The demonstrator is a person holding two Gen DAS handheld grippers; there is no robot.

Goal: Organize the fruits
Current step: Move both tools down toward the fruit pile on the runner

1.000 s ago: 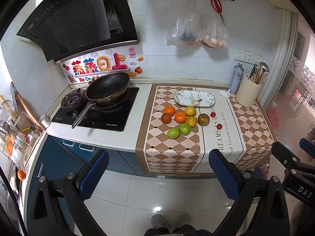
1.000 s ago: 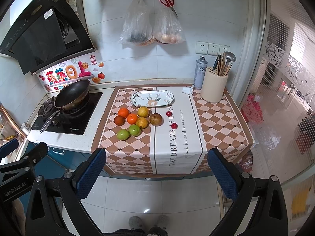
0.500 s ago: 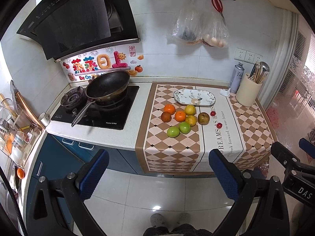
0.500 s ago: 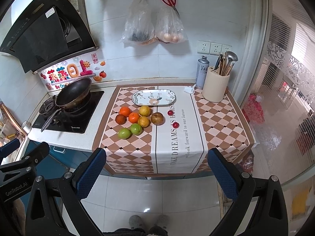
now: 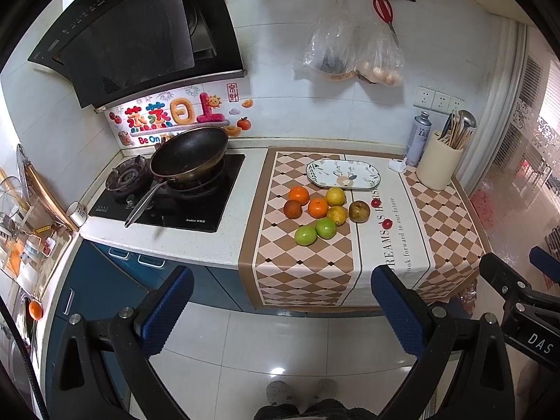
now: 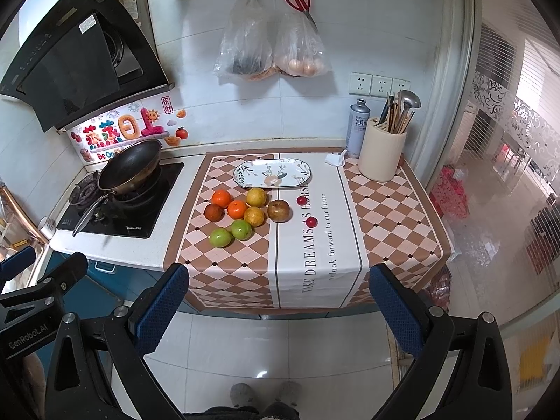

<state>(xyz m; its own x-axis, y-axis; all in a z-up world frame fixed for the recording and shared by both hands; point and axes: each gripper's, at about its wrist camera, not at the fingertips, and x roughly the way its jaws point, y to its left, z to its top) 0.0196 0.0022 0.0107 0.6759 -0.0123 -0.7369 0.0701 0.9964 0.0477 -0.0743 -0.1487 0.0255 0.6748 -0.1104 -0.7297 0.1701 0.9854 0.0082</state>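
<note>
Left wrist, fruits point(image 5: 323, 211) well beyond gripper point(image 5: 280, 306)

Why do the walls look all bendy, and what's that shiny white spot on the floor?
Left wrist view: the fisheye lens bows the counter edge and the picture corners go black; the spot is lamp glare on the floor tiles. Right wrist view: same bending, same kind of glare, and the bright doorway at right looks washed out and hazy. The fruits stay sharp.

Wok point(image 5: 189, 155) on stove point(image 5: 168, 197); utensil holder point(image 5: 437, 168) by wall.
</note>
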